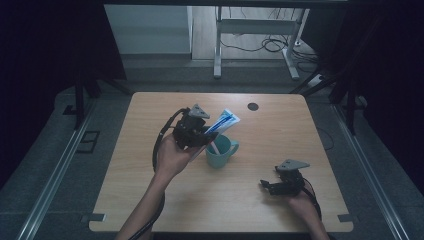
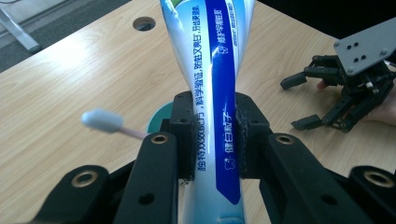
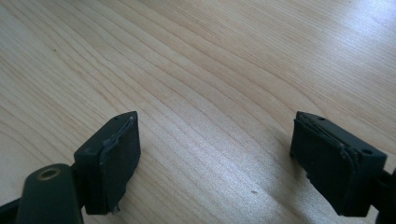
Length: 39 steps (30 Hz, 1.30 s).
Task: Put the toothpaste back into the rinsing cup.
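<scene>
Pale wood table (image 1: 150, 200) is carrying a teal mug (image 1: 220, 152) near its middle, with a toothbrush (image 2: 105, 122) standing in it. Just above the mug, the left gripper (image 1: 200, 134) is pinching a toothpaste tube (image 2: 212, 93), its jaws pressing on the tube's narrow middle while the flat end is pointing up and away. The right gripper (image 1: 280, 186) is resting near the table's right front, well apart, its jaws standing spread with nothing between them. Judging by the dent at the pads, the tube is soft, light and glossy, so it is likely slipping easily; gripping across its flat faces near the middle is looking safest, without squeezing paste out.
</scene>
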Available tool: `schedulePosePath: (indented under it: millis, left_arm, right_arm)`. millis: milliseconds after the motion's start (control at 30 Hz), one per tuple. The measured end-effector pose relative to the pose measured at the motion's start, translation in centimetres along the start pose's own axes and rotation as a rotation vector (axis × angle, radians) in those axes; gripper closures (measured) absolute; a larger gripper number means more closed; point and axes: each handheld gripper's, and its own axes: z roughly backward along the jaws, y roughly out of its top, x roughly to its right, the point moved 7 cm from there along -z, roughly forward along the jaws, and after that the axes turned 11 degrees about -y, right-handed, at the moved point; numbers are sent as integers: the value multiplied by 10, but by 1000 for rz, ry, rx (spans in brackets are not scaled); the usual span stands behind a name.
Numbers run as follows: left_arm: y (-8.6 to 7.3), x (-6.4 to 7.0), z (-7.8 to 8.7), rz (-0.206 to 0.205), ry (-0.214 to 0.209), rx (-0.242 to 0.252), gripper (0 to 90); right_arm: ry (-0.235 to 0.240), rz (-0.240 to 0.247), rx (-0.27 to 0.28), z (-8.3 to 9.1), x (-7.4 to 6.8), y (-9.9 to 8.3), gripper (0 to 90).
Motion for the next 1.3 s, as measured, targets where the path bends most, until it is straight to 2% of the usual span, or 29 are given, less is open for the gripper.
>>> schedulePosePath:
  millis: [267,700,1300]
  left_arm:
    - [15,0,-19,-12,-16,11,727]
    - [37,-1,-48,-15,-15,44,726]
    - [48,-11,-78,-24,18,83,726]
  right_arm:
    - [0,1,1,0,0,0,160]
    - [-1,0,4,0,0,0,162]
    - [1,1,3,0,0,0,163]
